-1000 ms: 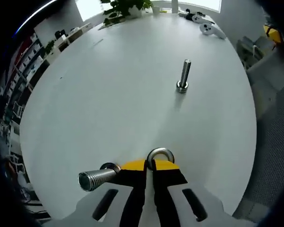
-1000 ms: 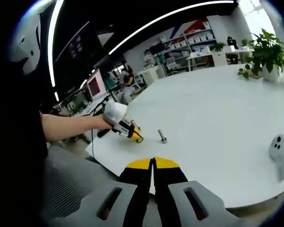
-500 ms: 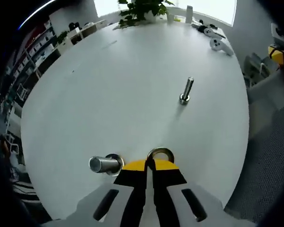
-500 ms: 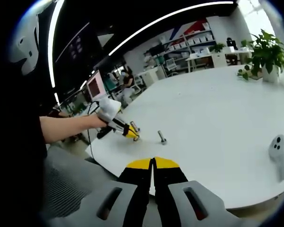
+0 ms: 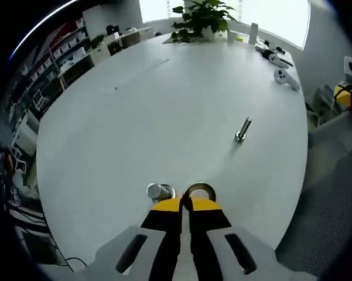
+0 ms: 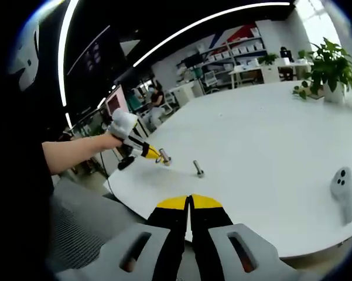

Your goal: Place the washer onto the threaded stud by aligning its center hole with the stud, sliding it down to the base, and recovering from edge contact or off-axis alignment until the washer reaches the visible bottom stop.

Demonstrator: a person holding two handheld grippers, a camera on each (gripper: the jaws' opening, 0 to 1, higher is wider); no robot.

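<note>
The left gripper (image 5: 186, 206), jaws pinching the washer (image 5: 198, 191) just beside the threaded stud (image 5: 159, 191) on the white table (image 5: 164, 99), risks edge contact if lowered off-axis, while the right gripper (image 6: 190, 204) waits pressed together.

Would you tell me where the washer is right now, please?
In the left gripper view the washer is pinched at the tip of the left tool, just right of the near stud, low over the white table.
</note>
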